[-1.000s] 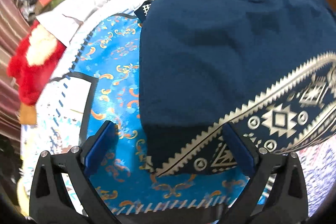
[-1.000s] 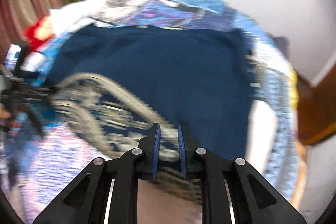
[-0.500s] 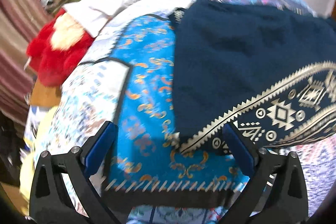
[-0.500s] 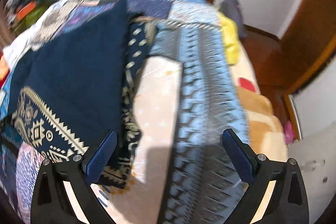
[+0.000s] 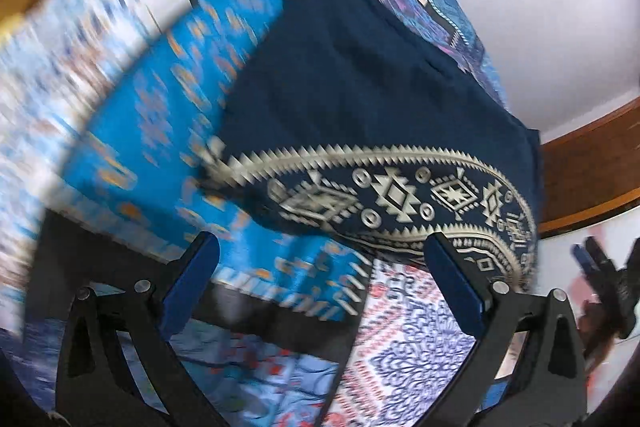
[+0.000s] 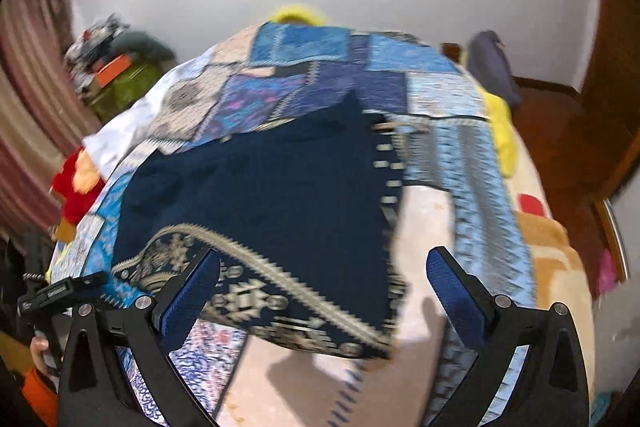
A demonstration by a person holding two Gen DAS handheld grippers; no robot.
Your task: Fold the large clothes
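A large dark navy garment (image 5: 360,99) with a cream patterned border (image 5: 400,191) lies folded on a bed. It also shows in the right wrist view (image 6: 260,195), its border (image 6: 280,303) nearest me. My left gripper (image 5: 320,283) is open and empty, hovering just short of the border's near edge. My right gripper (image 6: 320,291) is open and empty above the garment's near right corner. The other gripper shows at the right edge of the left wrist view (image 5: 600,267) and at the left edge of the right wrist view (image 6: 60,295).
The bed has a blue patchwork cover (image 5: 152,115) (image 6: 460,147). A red plush toy (image 6: 76,183) lies at the bed's left side. A pile of things (image 6: 112,67) stands at the far left. A wooden door frame (image 6: 616,107) is at the right.
My right gripper opened, let go of the garment's border and pulled back. My left gripper stayed open and swung its view to the right, backing off a little.
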